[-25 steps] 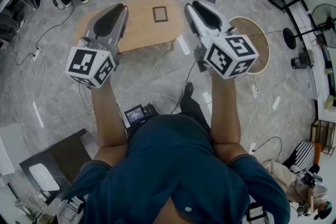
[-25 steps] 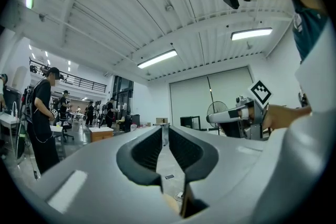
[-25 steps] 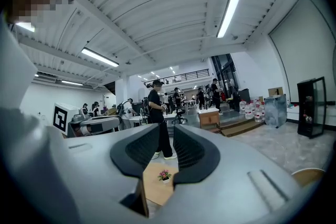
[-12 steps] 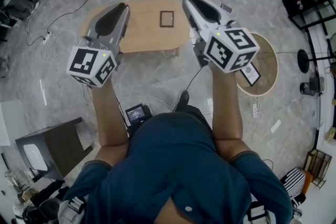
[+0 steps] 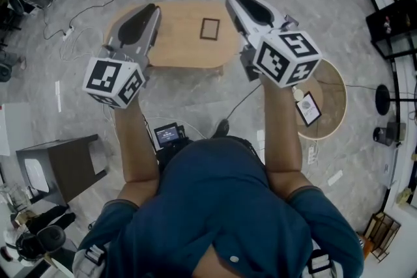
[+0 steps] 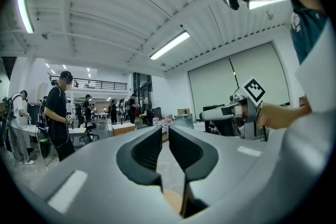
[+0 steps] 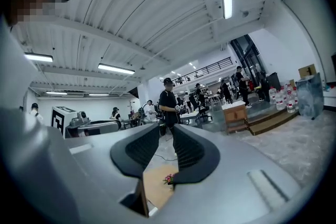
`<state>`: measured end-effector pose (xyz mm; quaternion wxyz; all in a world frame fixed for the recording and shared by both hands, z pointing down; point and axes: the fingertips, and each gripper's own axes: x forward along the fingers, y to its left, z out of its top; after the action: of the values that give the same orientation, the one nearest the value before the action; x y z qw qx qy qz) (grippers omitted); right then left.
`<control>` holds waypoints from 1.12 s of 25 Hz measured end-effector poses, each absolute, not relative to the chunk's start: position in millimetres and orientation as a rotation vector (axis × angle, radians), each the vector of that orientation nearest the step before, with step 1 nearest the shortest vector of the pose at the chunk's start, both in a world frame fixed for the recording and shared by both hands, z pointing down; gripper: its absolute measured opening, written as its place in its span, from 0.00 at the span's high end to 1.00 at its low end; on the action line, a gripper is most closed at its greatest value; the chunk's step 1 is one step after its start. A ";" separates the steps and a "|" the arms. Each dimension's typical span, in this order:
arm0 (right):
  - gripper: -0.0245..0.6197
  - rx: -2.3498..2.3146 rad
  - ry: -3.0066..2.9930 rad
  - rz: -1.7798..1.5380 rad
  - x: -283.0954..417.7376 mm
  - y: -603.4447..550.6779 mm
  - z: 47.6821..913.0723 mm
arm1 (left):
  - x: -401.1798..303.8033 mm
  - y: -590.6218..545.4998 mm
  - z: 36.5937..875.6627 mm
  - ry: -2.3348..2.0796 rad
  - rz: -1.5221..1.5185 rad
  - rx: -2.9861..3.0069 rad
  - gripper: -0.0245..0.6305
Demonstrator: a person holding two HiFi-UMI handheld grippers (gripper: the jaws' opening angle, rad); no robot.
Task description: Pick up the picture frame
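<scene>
My left gripper [image 5: 144,13] hangs above the left end of the table [image 5: 176,49]. Its jaws are drawn to a narrow slit with nothing between them. The picture frame [image 5: 210,28] lies flat on the table, to the right of this gripper and to the left of my right gripper [image 5: 238,2], touched by neither. The right gripper is likewise empty, jaws a little apart, above the table's right end.

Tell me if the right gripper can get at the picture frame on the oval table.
Probably yes. The picture frame lies alone on the oval table with nothing over it; the right gripper hangs nearby, jaws slightly apart and empty, and only needs lowering.
</scene>
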<state>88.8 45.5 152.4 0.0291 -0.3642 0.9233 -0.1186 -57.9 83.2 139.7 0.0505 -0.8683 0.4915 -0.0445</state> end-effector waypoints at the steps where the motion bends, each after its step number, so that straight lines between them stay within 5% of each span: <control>1: 0.82 -1.111 2.851 -0.372 90.0 41.5 154.1 | -56.4 80.0 140.4 1.508 -0.140 -2.637 0.90; 28: 0.82 -1.526 2.672 -0.450 103.5 -129.1 171.4 | -52.7 -149.5 156.8 1.148 -0.095 -2.877 0.90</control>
<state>103.5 -129.1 171.4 0.0159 -0.4907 0.8590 -0.1448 -52.7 -149.5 156.8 0.0213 -0.9281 0.3703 -0.0307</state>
